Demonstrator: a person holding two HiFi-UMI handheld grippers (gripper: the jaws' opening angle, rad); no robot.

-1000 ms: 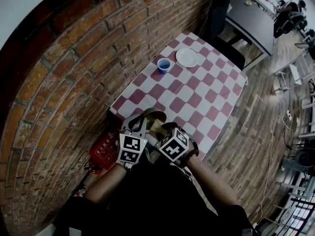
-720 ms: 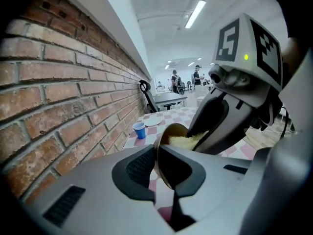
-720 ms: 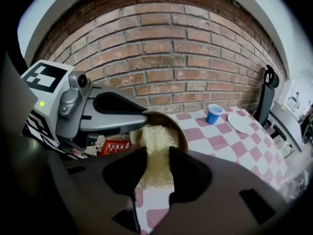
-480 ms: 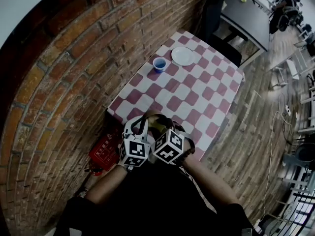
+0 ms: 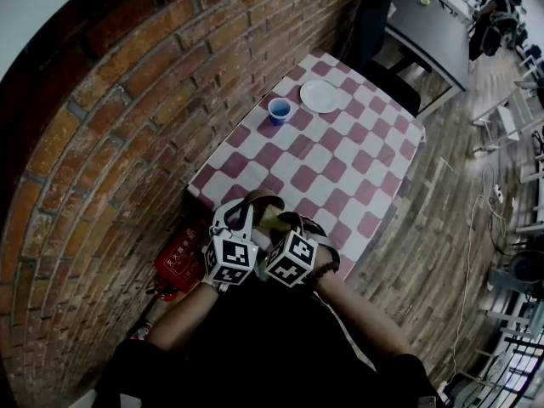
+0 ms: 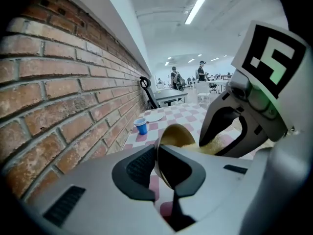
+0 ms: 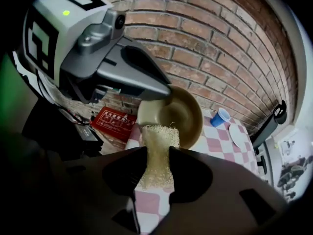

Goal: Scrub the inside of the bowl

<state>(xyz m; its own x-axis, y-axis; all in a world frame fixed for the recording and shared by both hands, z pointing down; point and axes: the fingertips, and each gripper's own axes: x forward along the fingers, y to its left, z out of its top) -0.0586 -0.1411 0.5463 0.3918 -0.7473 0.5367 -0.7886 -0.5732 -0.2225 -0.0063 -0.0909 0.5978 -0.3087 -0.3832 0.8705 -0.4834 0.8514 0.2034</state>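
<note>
Left gripper (image 6: 156,168) pinches bowl (image 6: 177,135) by its near rim; probably rigid, light, slick. Right gripper (image 7: 157,173) squeezes soft scrub pad (image 7: 157,148), its tip against the bowl.

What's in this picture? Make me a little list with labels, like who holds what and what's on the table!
left gripper: shut on the rim of the bowl
bowl: brown, tipped up, its opening faces the right gripper
right gripper: shut on a yellow sponge
sponge: its far end reaches the bowl's inside
table: red and white checked cloth, beside the brick wall
far end of table: blue cup and white plate, apart
floor: red box by the wall
</note>
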